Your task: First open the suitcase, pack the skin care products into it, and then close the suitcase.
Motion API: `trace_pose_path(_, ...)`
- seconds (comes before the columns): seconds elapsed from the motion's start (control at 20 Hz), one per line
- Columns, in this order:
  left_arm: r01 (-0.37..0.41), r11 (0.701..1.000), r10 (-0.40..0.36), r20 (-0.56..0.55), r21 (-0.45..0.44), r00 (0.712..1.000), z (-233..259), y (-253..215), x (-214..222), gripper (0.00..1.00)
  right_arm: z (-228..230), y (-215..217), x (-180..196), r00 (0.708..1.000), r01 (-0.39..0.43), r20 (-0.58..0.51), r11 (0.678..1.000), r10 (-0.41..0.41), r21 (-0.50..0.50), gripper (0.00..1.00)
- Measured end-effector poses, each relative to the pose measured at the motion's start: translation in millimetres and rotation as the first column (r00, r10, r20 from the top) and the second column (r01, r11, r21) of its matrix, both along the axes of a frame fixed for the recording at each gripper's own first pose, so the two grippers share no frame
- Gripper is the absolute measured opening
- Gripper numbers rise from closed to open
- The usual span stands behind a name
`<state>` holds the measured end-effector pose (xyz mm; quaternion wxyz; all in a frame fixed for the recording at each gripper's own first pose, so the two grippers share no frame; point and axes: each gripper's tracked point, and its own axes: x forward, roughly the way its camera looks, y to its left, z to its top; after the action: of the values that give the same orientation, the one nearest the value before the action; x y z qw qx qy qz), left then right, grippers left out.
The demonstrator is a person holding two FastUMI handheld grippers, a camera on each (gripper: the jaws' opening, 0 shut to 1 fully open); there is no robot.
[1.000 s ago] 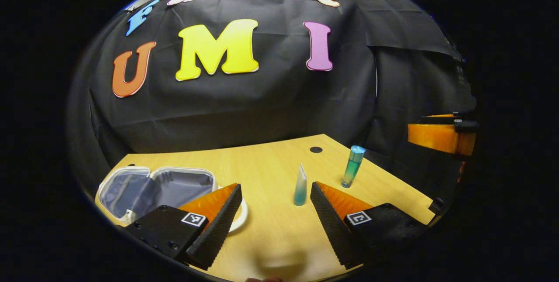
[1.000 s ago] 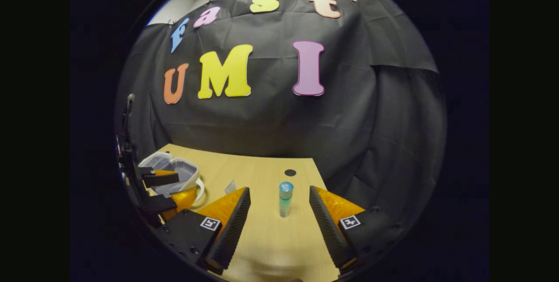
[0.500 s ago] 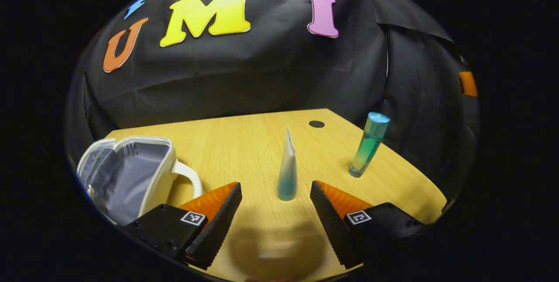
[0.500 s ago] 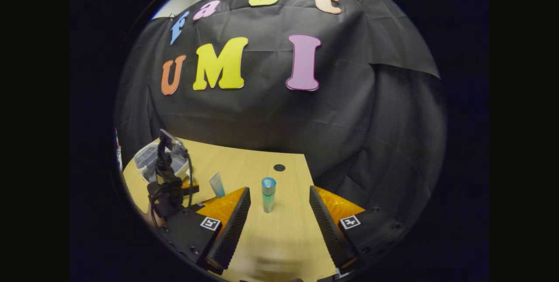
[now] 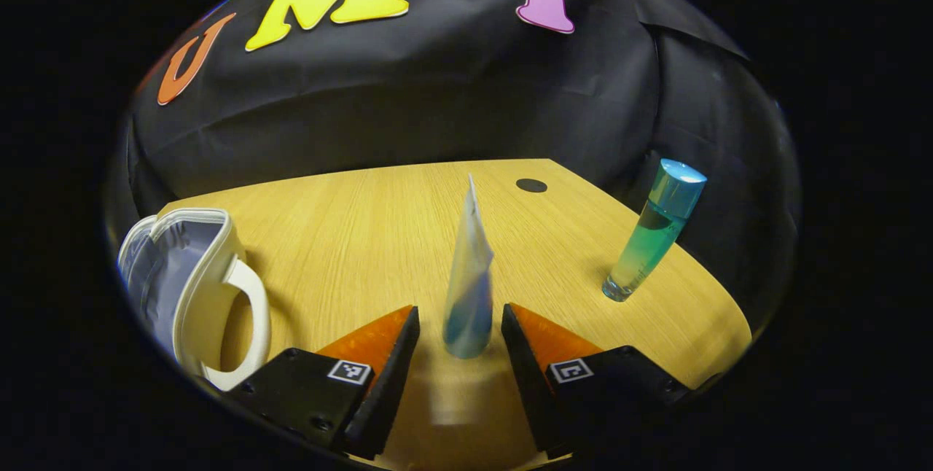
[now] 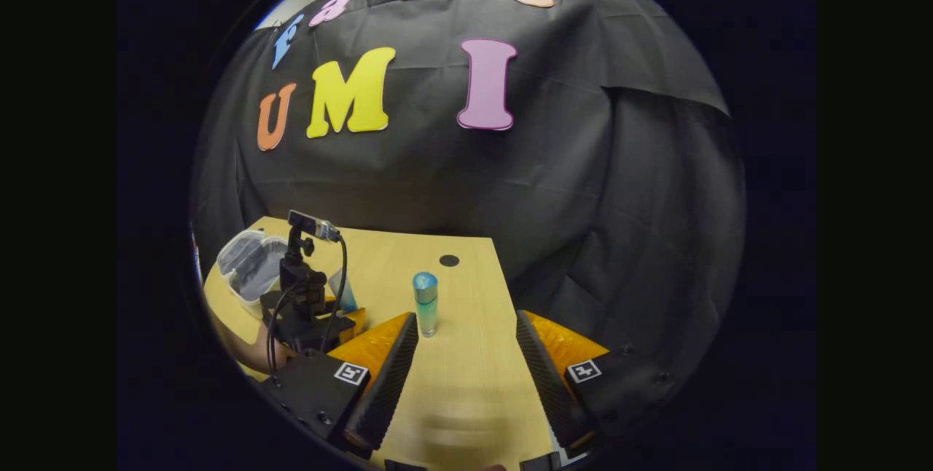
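A white and blue tube (image 5: 466,289) stands upright on its cap on the wooden table (image 5: 350,238). My left gripper (image 5: 459,318) is open, one finger on each side of the tube's base with small gaps. A teal bottle (image 5: 652,241) with a blue cap stands to the right. The small white suitcase (image 5: 182,274) lies open at the left, its grey lining showing. In the right gripper view my right gripper (image 6: 466,325) is open and holds nothing. The bottle (image 6: 425,303) stands just ahead of its left finger. Farther left are the left gripper (image 6: 306,310), the tube (image 6: 341,290) and the suitcase (image 6: 251,267).
A dark round hole (image 5: 531,185) sits in the table near its far edge. The table's right edge runs close behind the bottle. A hand (image 6: 251,351) holds the left gripper, whose camera mount and cable rise above it. Black cloth walls the booth.
My left gripper moved forward and lower until its fingers flank the tube, and they have narrowed. In the right gripper view the bottle has drifted from the middle toward the left finger.
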<state>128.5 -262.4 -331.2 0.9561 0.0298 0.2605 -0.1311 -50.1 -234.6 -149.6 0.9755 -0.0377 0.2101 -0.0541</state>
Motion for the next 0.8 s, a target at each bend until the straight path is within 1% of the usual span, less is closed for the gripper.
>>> trace_pose_path(0.05, 0.006, 1.000, -0.006, -0.011, -0.003, 1.000, -3.1, -2.0, -0.7, 0.66, -2.5, -0.9, 2.2, 1.000, 0.000, -0.001, 1.000, 0.000, 0.004, 0.80)
trace_pose_path(0.1, 0.008, 1.000, -0.008, -0.016, -0.004, 1.000, -3.6, -2.8, -1.0, 0.69, -6.1, -0.4, 5.0, 1.000, -0.005, -0.001, 1.000, 0.005, 0.005, 0.80)
trace_pose_path(0.15, 0.007, 1.000, -0.007, -0.021, -0.003, 1.000, -5.3, -2.4, 0.2, 0.58, -10.1, 2.2, 9.1, 1.000, -0.016, -0.002, 1.000, 0.016, 0.006, 0.80)
trace_pose_path(0.2, 0.014, 1.000, -0.014, -0.023, 0.000, 1.000, -4.4, -2.0, -0.1, 0.43, -16.7, 6.1, 13.3, 0.999, -0.033, -0.003, 0.999, 0.033, 0.010, 0.80)
trace_pose_path(0.25, 0.022, 1.000, -0.022, -0.031, 0.002, 0.999, -3.6, -1.6, -2.2, 0.48, -24.2, 12.0, 19.3, 0.998, -0.054, -0.006, 0.998, 0.054, 0.018, 0.80)
trace_pose_path(0.3, 0.028, 1.000, -0.028, -0.036, 0.001, 0.999, 0.1, 0.1, -4.8, 0.41, -35.3, 16.4, 27.2, 0.997, -0.073, -0.012, 0.997, 0.073, 0.023, 0.80)
trace_pose_path(0.35, 0.034, 0.999, -0.035, -0.032, -0.007, 0.999, 6.9, 1.8, -7.7, 0.40, -48.4, 20.9, 36.4, 0.996, -0.089, -0.020, 0.995, 0.090, 0.034, 0.80)
trace_pose_path(0.5, 0.037, 0.999, -0.037, -0.007, -0.020, 0.999, 41.2, 14.0, -20.2, 0.40, -91.1, 36.1, 68.9, 0.990, -0.123, -0.061, 0.992, 0.125, 0.040, 0.80)
trace_pose_path(0.6, 0.026, 0.999, -0.026, 0.010, -0.025, 1.000, 62.2, 23.8, -29.8, 0.40, -117.0, 50.9, 86.6, 0.982, -0.161, -0.087, 0.985, 0.166, 0.060, 0.80)
trace_pose_path(0.65, 0.020, 0.999, -0.019, 0.023, -0.027, 1.000, 73.6, 28.4, -34.7, 0.44, -126.4, 52.9, 94.6, 0.981, -0.159, -0.099, 0.984, 0.167, 0.077, 0.80)
trace_pose_path(0.7, 0.014, 0.999, -0.013, 0.035, -0.029, 0.999, 85.2, 33.7, -39.9, 0.40, -133.5, 54.1, 98.7, 0.981, -0.146, -0.110, 0.984, 0.157, 0.102, 0.81)
trace_pose_path(0.75, 0.008, 1.000, -0.007, 0.044, -0.027, 0.999, 93.6, 37.4, -44.7, 0.44, -141.9, 54.5, 104.4, 0.982, -0.127, -0.125, 0.984, 0.142, 0.121, 0.81)
trace_pose_path(0.8, 0.003, 1.000, -0.001, 0.052, -0.027, 0.999, 100.8, 41.4, -47.6, 0.40, -150.5, 53.4, 109.5, 0.982, -0.110, -0.141, 0.985, 0.128, 0.131, 0.80)
